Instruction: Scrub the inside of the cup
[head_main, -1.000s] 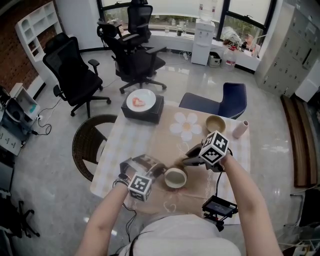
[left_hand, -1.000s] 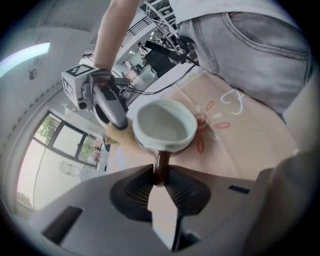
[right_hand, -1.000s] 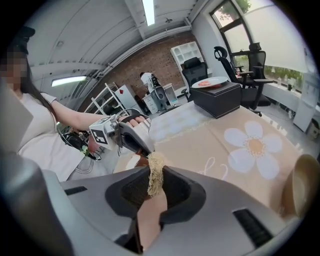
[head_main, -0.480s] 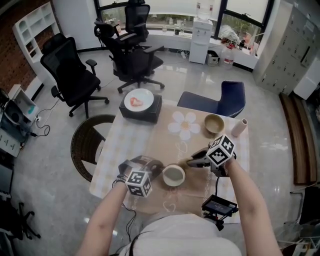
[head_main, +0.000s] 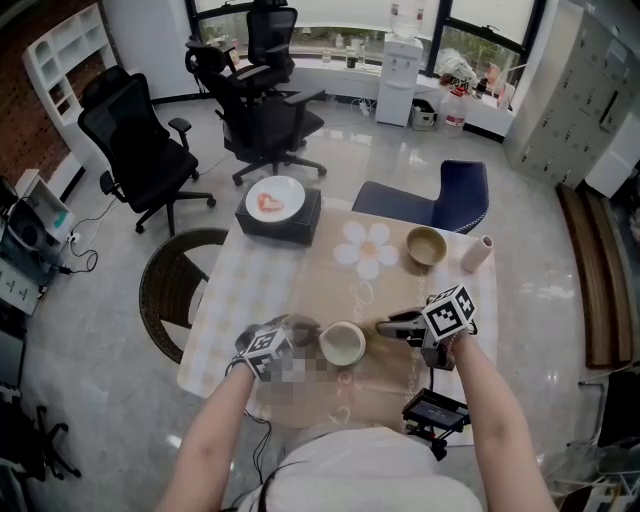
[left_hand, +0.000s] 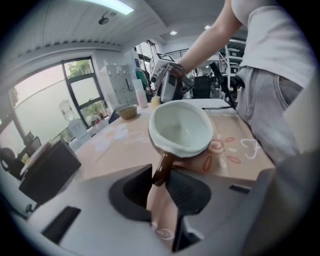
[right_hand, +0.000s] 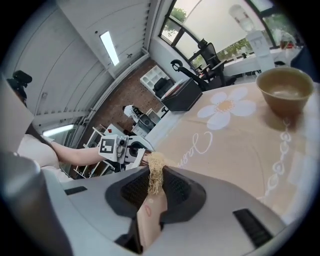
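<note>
A white-glazed cup (head_main: 342, 343) with a brown handle (left_hand: 162, 169) hangs just over the beige tablecloth (head_main: 330, 285), tilted so that its mouth (left_hand: 181, 126) faces my left gripper's camera. My left gripper (left_hand: 162, 181) is shut on the handle; its jaws have just eased a little, with the handle still pinched between them. In the head view it sits left of the cup (head_main: 295, 335). My right gripper (right_hand: 152, 182) is shut on a straw-coloured fibre scrub pad (right_hand: 155, 169). Its tips (head_main: 388, 326) are a short way right of the cup, apart from it.
A brown bowl (head_main: 427, 245) and a pink bottle (head_main: 478, 255) stand at the far right of the table. A black box with a white plate (head_main: 278, 200) is at the far left corner. A blue chair (head_main: 440, 200) and a wicker seat (head_main: 175, 285) flank the table.
My right gripper has drawn back to the right, away from the cup's rim. The left gripper has rolled, turning the cup, which now sits slightly farther up the table.
</note>
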